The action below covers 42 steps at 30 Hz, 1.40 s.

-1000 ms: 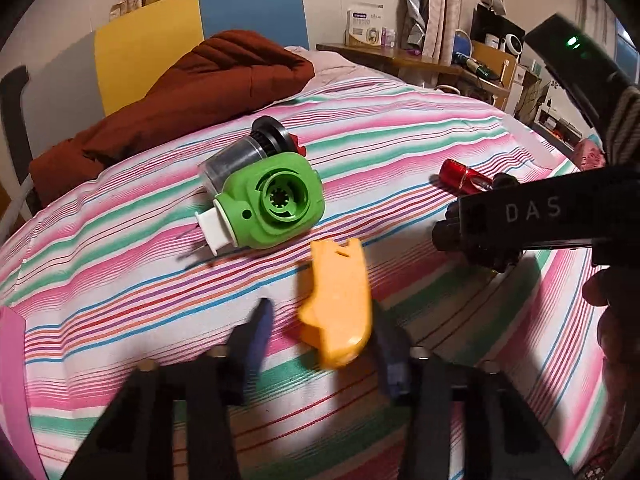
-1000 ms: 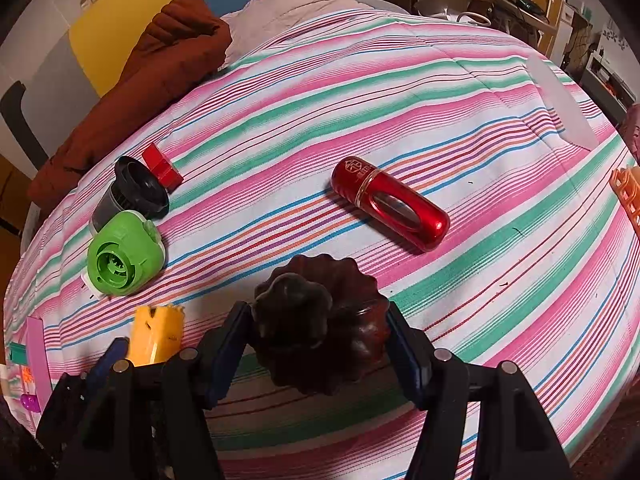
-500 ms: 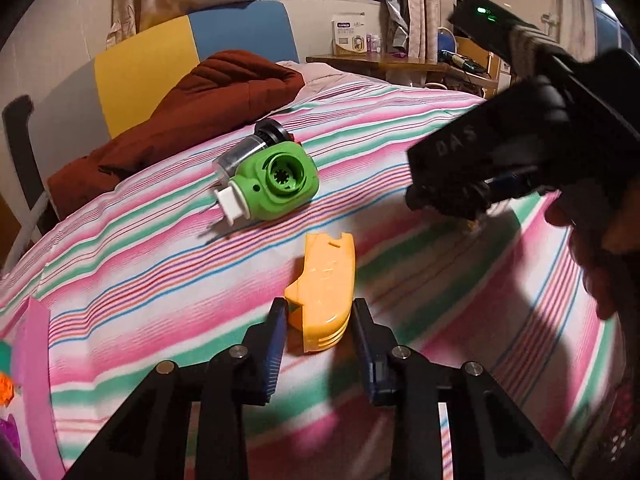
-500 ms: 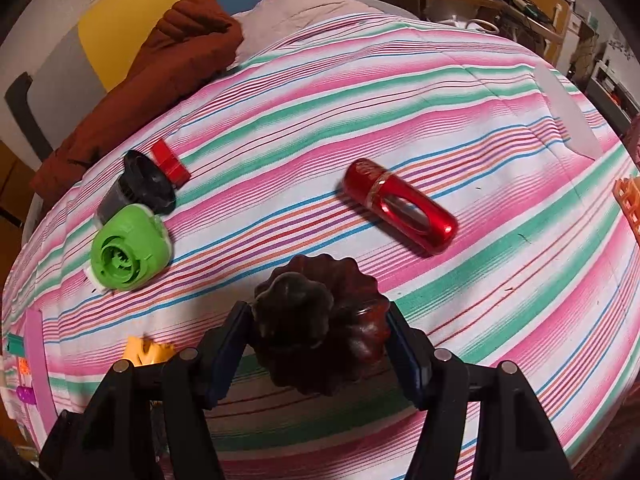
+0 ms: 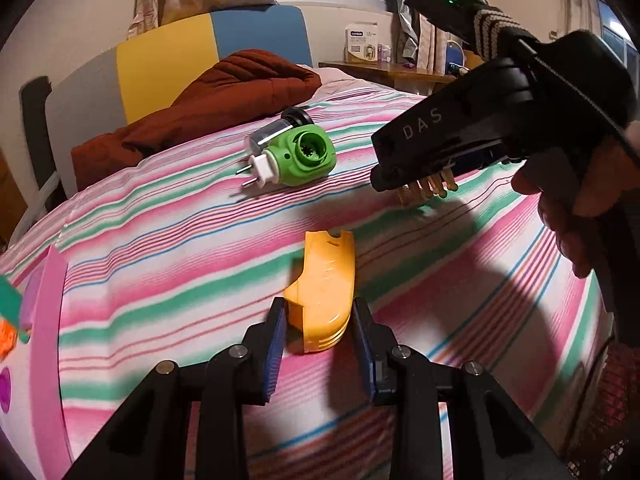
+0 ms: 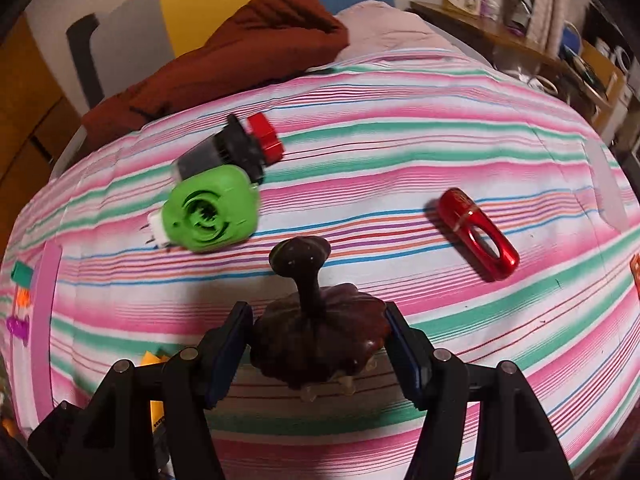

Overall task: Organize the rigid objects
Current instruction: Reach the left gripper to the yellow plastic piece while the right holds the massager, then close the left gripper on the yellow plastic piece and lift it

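Tongs on my left (image 5: pixel 318 316) clench the orange clip (image 5: pixel 324 288) lengthwise ahead, while my right (image 6: pixel 316 332) grips the brown knobbed lid (image 6: pixel 318 332).

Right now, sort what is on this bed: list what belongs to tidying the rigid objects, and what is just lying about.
Belongs to the job:
- orange plastic clip-shaped piece, gripped in the left claw
- dark brown scalloped knobbed piece, gripped in the right claw
- green plug-in device
- red metal oval-holed cylinder

Just lying about:
- rust-brown quilt
- striped bedsheet
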{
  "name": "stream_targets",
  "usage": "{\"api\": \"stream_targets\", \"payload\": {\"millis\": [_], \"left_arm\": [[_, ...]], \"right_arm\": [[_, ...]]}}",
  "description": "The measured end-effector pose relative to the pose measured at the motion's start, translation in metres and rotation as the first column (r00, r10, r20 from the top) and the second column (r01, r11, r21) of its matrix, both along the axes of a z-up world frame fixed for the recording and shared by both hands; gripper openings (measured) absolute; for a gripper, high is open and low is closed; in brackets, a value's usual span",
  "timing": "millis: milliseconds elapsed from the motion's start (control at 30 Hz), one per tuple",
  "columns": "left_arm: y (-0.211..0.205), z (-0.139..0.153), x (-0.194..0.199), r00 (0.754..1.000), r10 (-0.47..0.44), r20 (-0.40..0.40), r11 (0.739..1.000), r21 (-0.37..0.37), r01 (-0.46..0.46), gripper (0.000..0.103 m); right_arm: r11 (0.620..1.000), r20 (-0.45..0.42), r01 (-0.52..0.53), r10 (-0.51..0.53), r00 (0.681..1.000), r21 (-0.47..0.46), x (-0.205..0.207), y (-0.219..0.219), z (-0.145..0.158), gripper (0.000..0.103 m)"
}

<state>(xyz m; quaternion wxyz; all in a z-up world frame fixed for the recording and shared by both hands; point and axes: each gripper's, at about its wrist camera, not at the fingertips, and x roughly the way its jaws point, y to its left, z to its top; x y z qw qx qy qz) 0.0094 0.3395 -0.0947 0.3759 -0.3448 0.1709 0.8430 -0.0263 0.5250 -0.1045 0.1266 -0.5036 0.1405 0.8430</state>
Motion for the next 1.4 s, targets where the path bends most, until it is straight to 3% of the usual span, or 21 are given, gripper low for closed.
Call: {"api": "stream_targets", "payload": {"millis": [200, 367, 600, 933, 1033, 1267, 1300, 1367, 1400], "left_arm": [[-0.020, -0.001, 0.005, 0.999, 0.012, 0.031, 0.999, 0.049, -0.014, 0.033], [-0.034, 0.001, 0.016, 1.000, 0.011, 0.011, 0.999, 0.047, -0.011, 0.032], [-0.054, 0.006, 0.028, 0.997, 0.015, 0.073, 0.995, 0.101, -0.022, 0.032], [-0.083, 0.033, 0.037, 0.998, 0.036, 0.059, 0.982, 0.183, -0.046, 0.030], [-0.094, 0.040, 0.035, 0.996, 0.060, 0.062, 0.979, 0.194, -0.071, 0.024], [-0.105, 0.036, 0.028, 0.991, 0.082, 0.101, 0.977, 0.190, -0.101, 0.024], [-0.103, 0.034, 0.028, 0.991, 0.084, 0.101, 0.978, 0.184, -0.101, 0.025], [-0.099, 0.031, 0.027, 0.990, 0.072, 0.118, 0.980, 0.177, -0.092, 0.039], [-0.097, 0.030, 0.027, 0.990, 0.071, 0.124, 0.980, 0.178, -0.092, 0.054]], "right_arm": [[0.997, -0.005, -0.078, 0.078, 0.997, 0.015, 0.005, -0.019, 0.003, 0.066], [0.993, -0.009, -0.112, 0.113, 0.994, 0.020, 0.006, -0.029, 0.005, 0.066], [0.989, -0.017, -0.149, 0.150, 0.989, 0.008, 0.005, -0.037, 0.005, 0.066], [0.978, -0.025, -0.209, 0.209, 0.978, 0.010, 0.002, -0.047, 0.005, 0.066], [0.975, -0.022, -0.222, 0.223, 0.975, 0.026, 0.001, -0.050, 0.005, 0.066], [0.976, -0.023, -0.217, 0.217, 0.976, 0.020, 0.000, -0.048, 0.004, 0.066], [0.976, -0.023, -0.218, 0.218, 0.976, 0.021, 0.000, -0.048, 0.004, 0.066], [0.976, -0.023, -0.217, 0.218, 0.976, 0.022, 0.000, -0.048, 0.003, 0.066], [0.976, -0.023, -0.218, 0.218, 0.976, 0.022, 0.000, -0.048, 0.003, 0.066]]}}
